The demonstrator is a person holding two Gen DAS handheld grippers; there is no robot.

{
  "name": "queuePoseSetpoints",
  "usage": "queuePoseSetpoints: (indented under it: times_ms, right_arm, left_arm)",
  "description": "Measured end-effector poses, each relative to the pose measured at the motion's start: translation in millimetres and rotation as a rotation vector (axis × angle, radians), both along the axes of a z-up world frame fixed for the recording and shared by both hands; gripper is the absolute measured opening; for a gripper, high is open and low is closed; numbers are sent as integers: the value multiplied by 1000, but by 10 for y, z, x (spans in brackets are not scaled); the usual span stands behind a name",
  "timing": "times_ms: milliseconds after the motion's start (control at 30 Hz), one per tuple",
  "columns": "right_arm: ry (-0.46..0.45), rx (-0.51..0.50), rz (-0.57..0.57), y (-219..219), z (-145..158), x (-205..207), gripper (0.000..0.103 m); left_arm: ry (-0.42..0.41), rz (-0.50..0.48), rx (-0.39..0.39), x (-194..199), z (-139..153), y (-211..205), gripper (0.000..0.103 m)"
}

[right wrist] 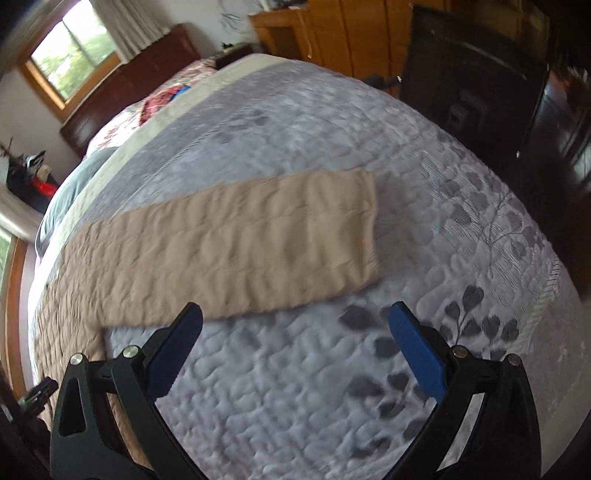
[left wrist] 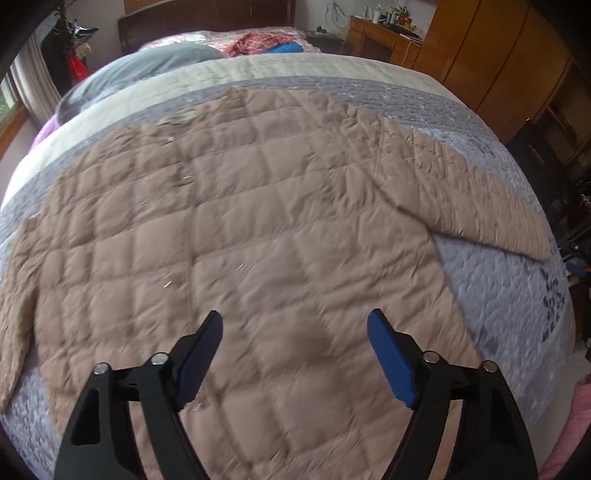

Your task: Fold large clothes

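Observation:
A tan quilted jacket (left wrist: 236, 229) lies spread flat on the bed, with one sleeve (left wrist: 476, 192) stretched out to the right. My left gripper (left wrist: 295, 321) hangs above the jacket's lower body, open, with nothing between its blue pads. In the right wrist view the same sleeve (right wrist: 243, 254) runs across the grey bedspread (right wrist: 295, 387), its cuff end (right wrist: 365, 229) pointing right. My right gripper (right wrist: 295, 314) hovers over the bedspread just below the sleeve, open and empty. Both views are blurred.
The grey leaf-patterned bedspread (left wrist: 498, 295) covers the bed. Pillows and bright clothes (left wrist: 258, 42) sit near the dark headboard (left wrist: 207, 18). Wooden wardrobes (left wrist: 491, 62) and a desk (left wrist: 380, 37) stand on the right side. A window (right wrist: 74, 55) shows at upper left in the right wrist view.

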State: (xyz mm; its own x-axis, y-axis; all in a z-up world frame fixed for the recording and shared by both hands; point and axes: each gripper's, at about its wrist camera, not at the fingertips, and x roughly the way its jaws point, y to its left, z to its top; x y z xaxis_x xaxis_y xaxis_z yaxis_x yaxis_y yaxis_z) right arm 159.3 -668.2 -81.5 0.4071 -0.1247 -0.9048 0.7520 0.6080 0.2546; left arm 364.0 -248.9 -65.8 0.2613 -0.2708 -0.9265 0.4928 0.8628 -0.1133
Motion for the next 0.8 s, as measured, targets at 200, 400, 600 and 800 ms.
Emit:
queuePoseSetpoints:
  times_ms: [200,400,600,800]
  right_arm:
    - [18,91,-24,-415,-405,65,99]
    - [29,125,-21,-568,-675,188,82]
    - [-55,185,31,-545,-586,361,8]
    - [-204,138,131,-292,-269,524,6]
  left_arm:
    - [90,-4,-34,417,-314,-368,62]
    - [113,5,-96,593,-473,-331,45]
    - [160,52,-195,683,-477,-2,26]
    - [136,68,-211,612,-442,212,22]
